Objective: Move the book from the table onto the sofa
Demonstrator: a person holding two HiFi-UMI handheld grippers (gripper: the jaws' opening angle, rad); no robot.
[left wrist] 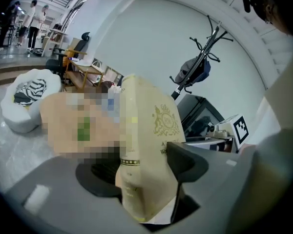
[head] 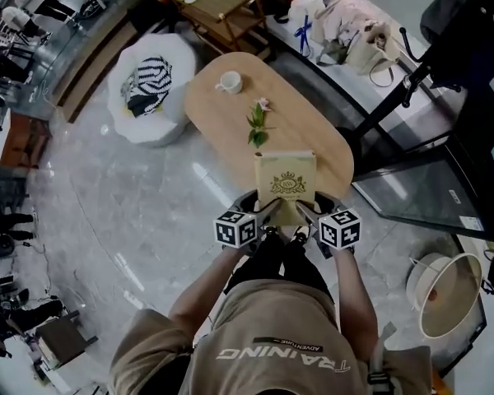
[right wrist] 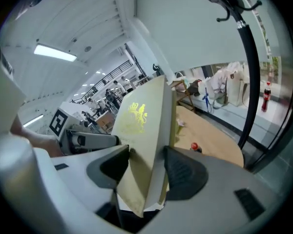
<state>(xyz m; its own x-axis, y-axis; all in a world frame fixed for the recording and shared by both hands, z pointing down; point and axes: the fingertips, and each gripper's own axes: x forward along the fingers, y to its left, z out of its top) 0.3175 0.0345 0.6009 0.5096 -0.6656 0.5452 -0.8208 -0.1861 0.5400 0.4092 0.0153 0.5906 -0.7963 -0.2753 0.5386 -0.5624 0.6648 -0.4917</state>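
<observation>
L hand-held gripper (left wrist: 144,168) clamps book (head: 286,183), R (right wrist: 149,169) too

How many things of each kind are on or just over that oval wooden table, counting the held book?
Cream hardcover book with gold crest: 1
White cup on saucer: 1
Green leafy sprig with pale flower: 1
Small red-topped object: 1
Total: 4

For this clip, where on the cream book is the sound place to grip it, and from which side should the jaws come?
Grip the near edge, coming from the person's side. The book is a thin, flat slab with that edge facing the person, so jaws can close across its covers. The left gripper and right gripper are each shut on a near corner, which probably limits twisting.
</observation>
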